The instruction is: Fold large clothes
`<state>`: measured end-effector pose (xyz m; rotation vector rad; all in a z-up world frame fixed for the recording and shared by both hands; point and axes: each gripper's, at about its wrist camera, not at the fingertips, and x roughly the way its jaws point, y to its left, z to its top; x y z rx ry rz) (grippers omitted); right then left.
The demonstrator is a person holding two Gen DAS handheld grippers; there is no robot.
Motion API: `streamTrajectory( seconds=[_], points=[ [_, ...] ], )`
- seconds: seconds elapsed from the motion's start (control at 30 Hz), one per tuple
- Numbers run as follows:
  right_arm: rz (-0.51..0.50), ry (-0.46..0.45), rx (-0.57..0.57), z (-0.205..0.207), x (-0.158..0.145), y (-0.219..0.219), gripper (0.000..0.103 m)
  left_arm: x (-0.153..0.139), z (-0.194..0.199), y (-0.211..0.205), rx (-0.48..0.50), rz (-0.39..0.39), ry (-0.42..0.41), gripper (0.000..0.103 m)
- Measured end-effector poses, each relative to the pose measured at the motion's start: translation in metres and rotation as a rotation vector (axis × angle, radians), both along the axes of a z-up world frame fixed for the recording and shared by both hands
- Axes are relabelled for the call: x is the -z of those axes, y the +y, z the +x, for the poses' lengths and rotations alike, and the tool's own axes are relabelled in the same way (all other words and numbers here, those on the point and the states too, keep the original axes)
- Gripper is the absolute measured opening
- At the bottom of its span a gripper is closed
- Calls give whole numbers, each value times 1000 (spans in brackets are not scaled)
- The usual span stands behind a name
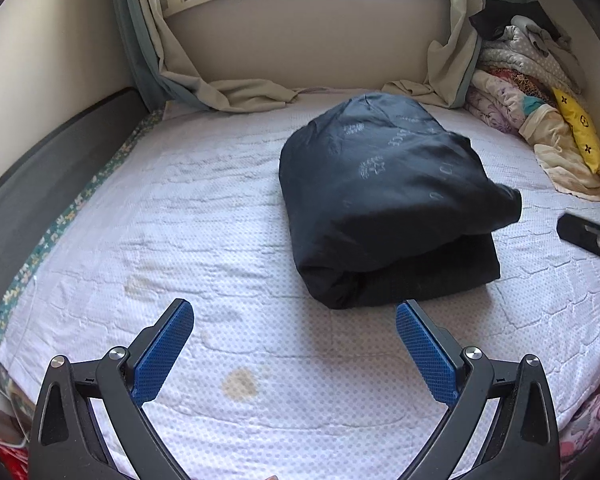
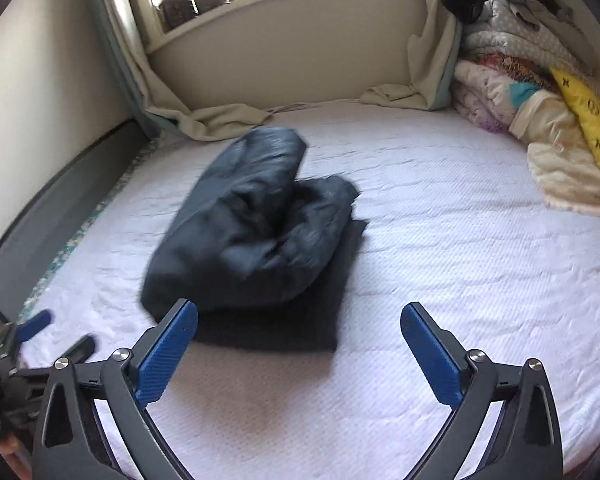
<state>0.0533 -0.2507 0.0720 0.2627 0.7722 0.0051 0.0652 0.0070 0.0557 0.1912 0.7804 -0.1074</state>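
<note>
A dark navy padded garment (image 1: 388, 196) lies folded into a thick bundle on the white quilted mattress (image 1: 180, 232); it also shows in the right wrist view (image 2: 252, 232), blurred. My left gripper (image 1: 294, 312) is open and empty, hovering just short of the bundle's near edge. My right gripper (image 2: 298, 316) is open and empty, its left fingertip (image 2: 180, 316) in front of the bundle's near corner. The right gripper shows at the right edge of the left view (image 1: 588, 236), and the left gripper at the lower left of the right view (image 2: 40, 340).
A pile of folded bedding with a yellow pillow (image 1: 580, 132) sits at the bed's far right corner. Curtains (image 1: 220, 92) drape onto the far edge below a windowsill. A dark bed rail (image 1: 52, 176) runs along the left side.
</note>
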Motion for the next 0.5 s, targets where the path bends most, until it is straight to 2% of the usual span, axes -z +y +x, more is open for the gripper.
streamTrajectory(
  seconds=[0.1,0.2,0.37,0.5],
  points=[
    [-3,33,-12,-10,9,9,103,7,-3,-2,-27,-1,18,103],
    [-88,66,-2,-16,16,21,103,13,-5,-1,-43,-19,30,103],
    [-155,69,65,-18,21,26,103,24,-5,-9,-60,77,14,103],
    [-180,65,76,-17,22,25,103,28,-3,-8,-58,53,35,103]
  ],
)
